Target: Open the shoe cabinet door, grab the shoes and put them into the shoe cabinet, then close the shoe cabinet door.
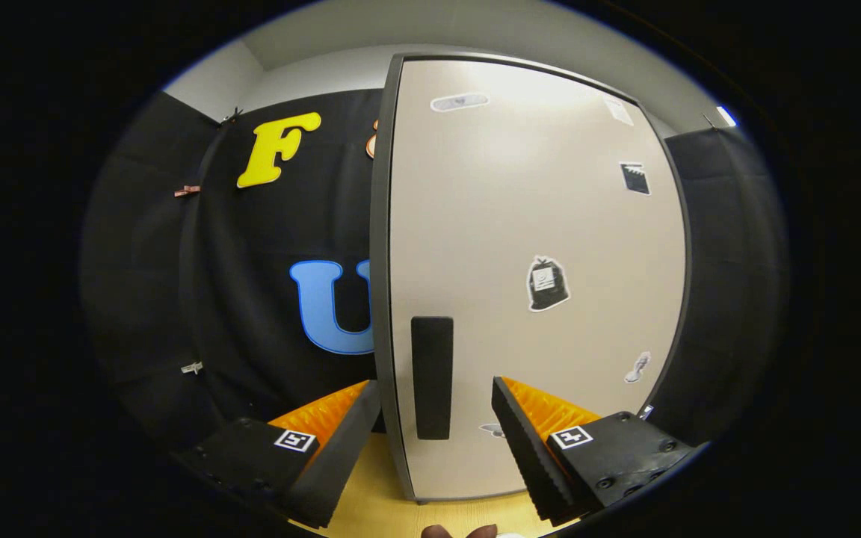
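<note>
A tall, pale shoe cabinet door [535, 246] with a dark frame stands upright just ahead of the hand-held gripper [436, 418], rising well above it. The hand-held gripper's two fingers are spread wide and hold nothing. A dark vertical handle [431, 377] sits low on the door near its left edge, in line with the gap between the fingers and just beyond their tips. The left finger reaches past the door's left edge, the right finger lies in front of the door's face; whether either touches the door cannot be told. Several small stickers [548, 284] dot the door. Below the fingers lies a light wooden floor [371, 501]. The door appears closed.
</note>
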Available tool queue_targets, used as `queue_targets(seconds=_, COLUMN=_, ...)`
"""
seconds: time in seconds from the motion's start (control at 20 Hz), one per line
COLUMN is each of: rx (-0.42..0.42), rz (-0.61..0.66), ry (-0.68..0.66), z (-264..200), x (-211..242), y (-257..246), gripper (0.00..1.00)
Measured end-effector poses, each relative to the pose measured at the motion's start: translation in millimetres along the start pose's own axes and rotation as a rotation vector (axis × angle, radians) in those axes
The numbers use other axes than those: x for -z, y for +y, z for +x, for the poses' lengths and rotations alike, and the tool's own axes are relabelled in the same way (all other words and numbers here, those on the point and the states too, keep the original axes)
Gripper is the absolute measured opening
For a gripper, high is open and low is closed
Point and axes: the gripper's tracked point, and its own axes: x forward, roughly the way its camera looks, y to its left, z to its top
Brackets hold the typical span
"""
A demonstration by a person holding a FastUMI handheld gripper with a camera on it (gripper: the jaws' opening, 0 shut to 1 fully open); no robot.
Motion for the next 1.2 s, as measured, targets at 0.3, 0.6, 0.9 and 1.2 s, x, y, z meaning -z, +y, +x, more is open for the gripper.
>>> queue_targets(seconds=0.3, rx=0.033, rz=0.009, ry=0.009, z=37, x=13, y=-3, gripper=0.83)
queue_targets(seconds=0.6, rx=0.040, rz=0.003, ry=-0.030, z=36, x=9, y=-9, gripper=0.40)
queue_targets(seconds=0.9, rx=0.038, rz=-0.014, ry=-0.016, z=20, x=8, y=-10, gripper=0.19)
queue_targets(seconds=1.2, rx=0.032, rz=-0.008, ry=-0.028, z=-29, x=5, y=-20, gripper=0.18)
